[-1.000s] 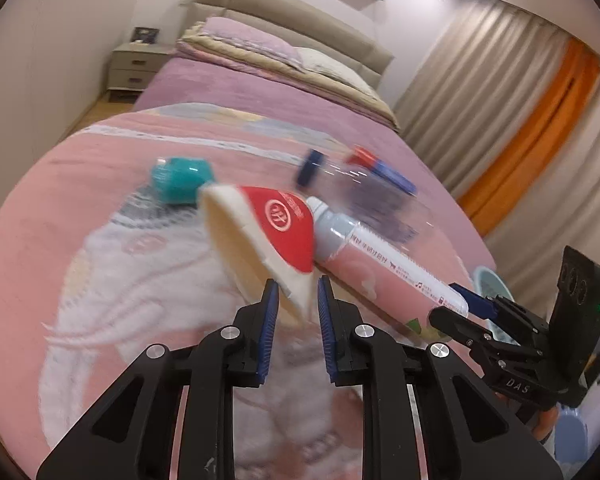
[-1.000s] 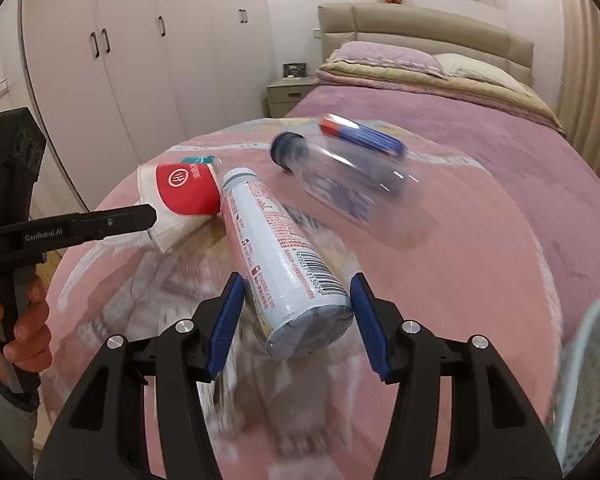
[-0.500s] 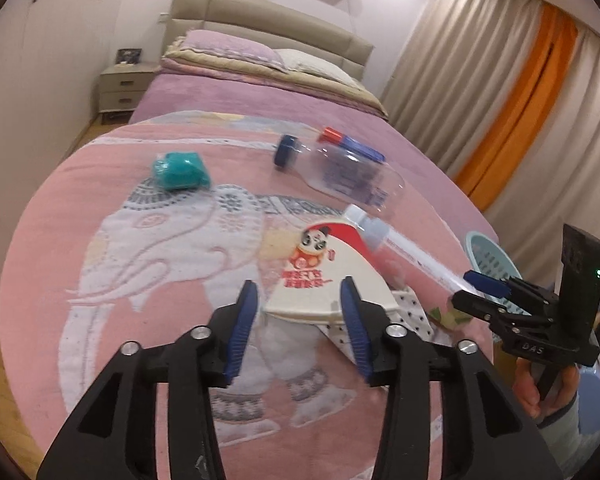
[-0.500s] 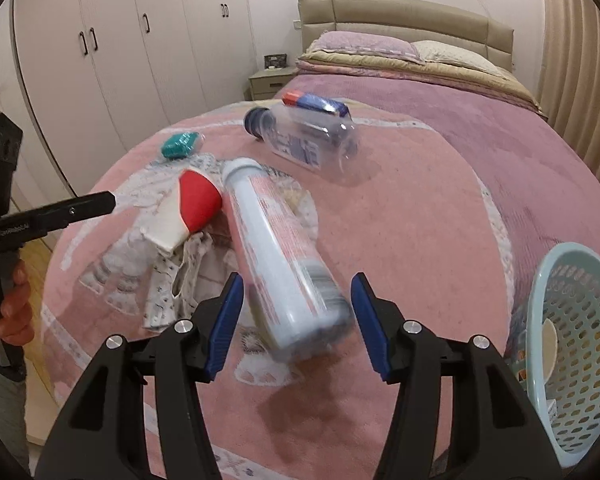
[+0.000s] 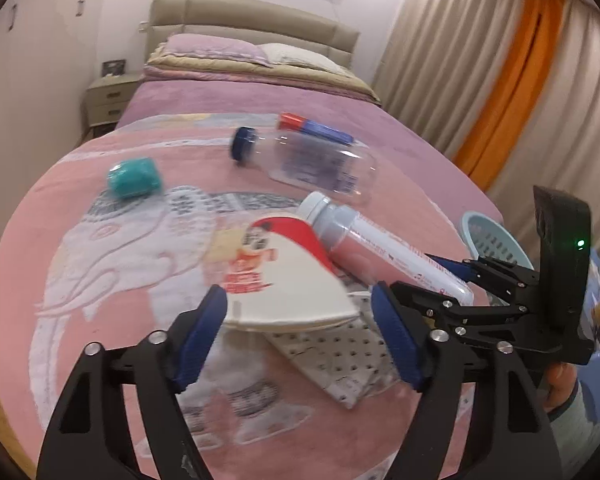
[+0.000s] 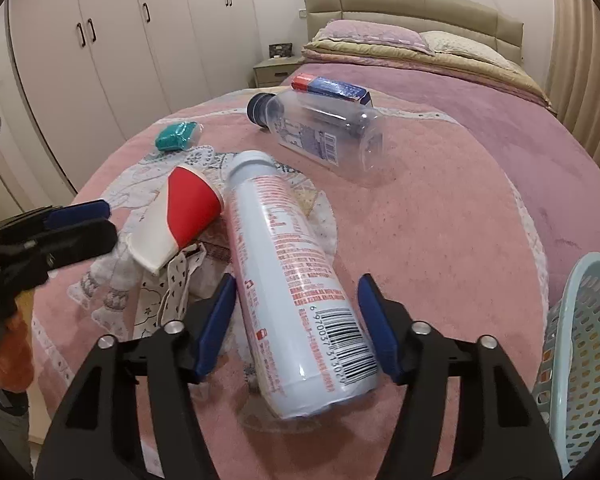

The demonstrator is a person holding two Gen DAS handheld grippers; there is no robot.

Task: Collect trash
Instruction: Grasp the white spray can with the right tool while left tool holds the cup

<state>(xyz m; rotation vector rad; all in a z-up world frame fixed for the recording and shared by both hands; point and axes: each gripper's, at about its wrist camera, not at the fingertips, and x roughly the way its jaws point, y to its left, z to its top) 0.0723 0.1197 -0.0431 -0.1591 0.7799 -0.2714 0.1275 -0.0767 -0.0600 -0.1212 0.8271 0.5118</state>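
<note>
We see our left claw (image 5: 298,326) spread wide, its fingers either side of the wide end of a flattened red-and-white cup (image 5: 284,276) lying on the pink blanket (image 5: 80,280), gripping nothing. Our right claw (image 6: 298,322) is also released, its fingers flanking a white bottle (image 6: 292,288) that lies on its side just beside the cup. A spotted wrapper (image 5: 336,360) lies under the cup. Farther up the bed lie a clear bottle (image 6: 320,128), a blue box (image 6: 332,88) behind it, and a teal packet (image 6: 176,136). A pale blue basket (image 6: 580,340) stands at the right.
</note>
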